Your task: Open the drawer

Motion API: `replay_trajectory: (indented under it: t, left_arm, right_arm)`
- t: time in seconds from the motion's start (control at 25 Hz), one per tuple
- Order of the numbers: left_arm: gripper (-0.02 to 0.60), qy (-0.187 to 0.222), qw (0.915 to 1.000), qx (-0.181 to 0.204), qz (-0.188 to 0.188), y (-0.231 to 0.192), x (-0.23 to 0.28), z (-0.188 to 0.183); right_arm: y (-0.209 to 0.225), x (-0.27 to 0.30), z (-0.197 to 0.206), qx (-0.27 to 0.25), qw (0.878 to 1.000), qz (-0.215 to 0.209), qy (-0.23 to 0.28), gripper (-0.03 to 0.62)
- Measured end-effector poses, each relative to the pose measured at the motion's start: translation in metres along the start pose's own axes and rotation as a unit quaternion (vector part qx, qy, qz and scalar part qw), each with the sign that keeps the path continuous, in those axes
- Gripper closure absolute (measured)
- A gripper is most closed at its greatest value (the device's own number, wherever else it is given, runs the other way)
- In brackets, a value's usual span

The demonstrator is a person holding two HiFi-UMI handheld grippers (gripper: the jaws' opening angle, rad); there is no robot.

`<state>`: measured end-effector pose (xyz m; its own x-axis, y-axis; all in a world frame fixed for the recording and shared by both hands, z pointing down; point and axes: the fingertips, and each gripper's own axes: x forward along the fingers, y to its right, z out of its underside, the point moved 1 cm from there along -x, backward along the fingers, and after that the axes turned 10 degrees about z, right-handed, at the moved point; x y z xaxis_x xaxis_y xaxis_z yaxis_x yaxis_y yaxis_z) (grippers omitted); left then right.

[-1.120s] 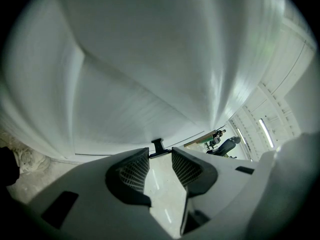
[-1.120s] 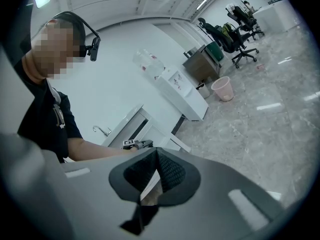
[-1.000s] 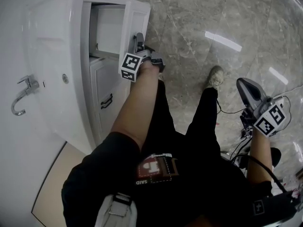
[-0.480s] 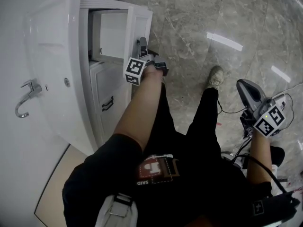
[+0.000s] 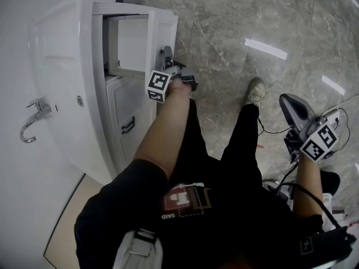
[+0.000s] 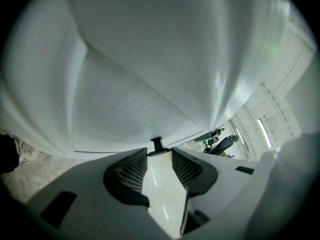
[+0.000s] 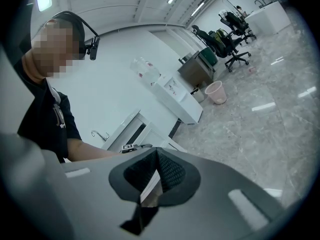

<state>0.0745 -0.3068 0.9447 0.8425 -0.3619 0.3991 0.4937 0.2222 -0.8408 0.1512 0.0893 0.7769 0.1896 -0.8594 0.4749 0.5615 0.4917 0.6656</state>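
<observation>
At the open drawer, an outstretched left arm holds the left tool parted by its handle.

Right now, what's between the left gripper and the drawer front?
The black drawer handle, at the open jaws' tips, seen in the left gripper view.

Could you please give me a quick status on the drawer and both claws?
Left claw open, tips at the handle. Right claw shut, empty, off to the side. Top drawer pulled well out. Nothing seen blocking it.

Chrome faucet, grey marble floor, pink bin, office chairs.
</observation>
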Motion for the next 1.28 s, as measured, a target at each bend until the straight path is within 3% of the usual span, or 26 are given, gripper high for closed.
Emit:
replay_trajectory:
  t: [0.2, 0.36, 0.48, 0.56, 0.68, 0.76, 0.84, 1.04, 1.16, 1.28]
  left_arm:
    - [0.441, -0.089, 0.9947, 0.04, 0.03, 0.005, 0.001, 0.025]
    - [0.442, -0.18, 0.9793, 0.069, 0.062, 0.02, -0.01, 0.065]
    - [0.441, -0.248, 0.9611, 0.069, 0.099, 0.045, -0.028, 0.102]
    - [0.441, -0.308, 0.9375, 0.073, 0.144, 0.073, -0.048, 0.127]
    - [0.442, -0.4, 0.8821, 0.119, 0.219, 0.123, -0.09, 0.15]
    - [0.442, -0.428, 0.8542, 0.14, 0.26, 0.156, -0.118, 0.148]
    - [0.442, -0.428, 0.8425, 0.155, 0.288, 0.185, -0.136, 0.13]
    - [0.463, -0.373, 0.8342, 0.219, 0.342, 0.252, -0.146, 0.054]
    - [0.51, -0.335, 0.8325, 0.257, 0.359, 0.283, -0.152, 0.002]
    - [0.547, -0.3, 0.837, 0.282, 0.36, 0.308, -0.156, -0.052]
  right_arm:
    - [-0.003, -0.002, -0.007, -0.005, 1.0, 0.006, 0.002, 0.599]
    - [-0.016, 0.005, -0.015, -0.015, 1.0, 0.0, 0.003, 0.599]
    - [-0.029, 0.007, -0.025, -0.026, 1.0, -0.004, 0.004, 0.599]
    - [-0.04, 0.008, -0.036, -0.034, 0.999, -0.006, 0.007, 0.599]
    - [-0.06, 0.01, -0.054, -0.049, 0.999, -0.007, 0.008, 0.599]
    - [-0.075, 0.011, -0.066, -0.062, 0.998, -0.008, 0.01, 0.599]
    - [-0.093, 0.014, -0.08, -0.075, 0.997, -0.011, 0.012, 0.599]
    - [-0.141, 0.034, -0.12, -0.119, 0.993, -0.02, 0.015, 0.599]
    - [-0.177, 0.046, -0.139, -0.136, 0.99, -0.025, 0.018, 0.599]
    - [-0.214, 0.059, -0.158, -0.153, 0.988, -0.029, 0.019, 0.599]
